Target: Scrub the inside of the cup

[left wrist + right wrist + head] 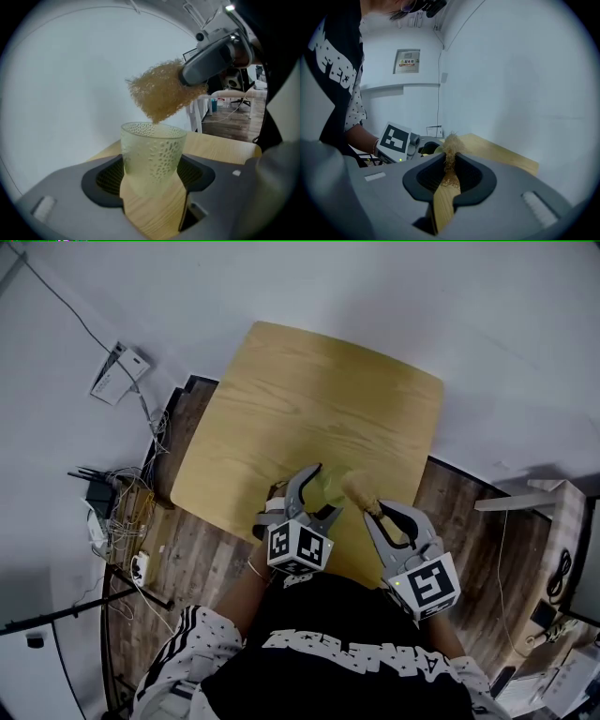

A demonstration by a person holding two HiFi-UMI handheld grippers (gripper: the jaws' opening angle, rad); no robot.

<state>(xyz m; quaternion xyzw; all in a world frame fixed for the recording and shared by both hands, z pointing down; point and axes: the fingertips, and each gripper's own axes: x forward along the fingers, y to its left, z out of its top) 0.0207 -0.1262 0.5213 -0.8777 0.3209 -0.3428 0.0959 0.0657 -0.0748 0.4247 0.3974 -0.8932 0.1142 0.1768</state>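
The cup [152, 154] is clamped upright in the left tool [324, 491] over the worktop [309, 399], with the brush [159, 93], gripped in the right tool [390, 521], angled down at its rim.

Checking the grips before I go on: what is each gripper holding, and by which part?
The left gripper clamps the cup by its lower sides, near the base. The right gripper pinches the fibrous scrubber at its rear end; its bushy head sticks out.

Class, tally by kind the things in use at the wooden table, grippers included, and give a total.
Translucent pale-green dimpled cup: 1
Tan fibrous scrubber: 1
Grey two-jaw grippers: 2, left gripper and right gripper
Total: 4
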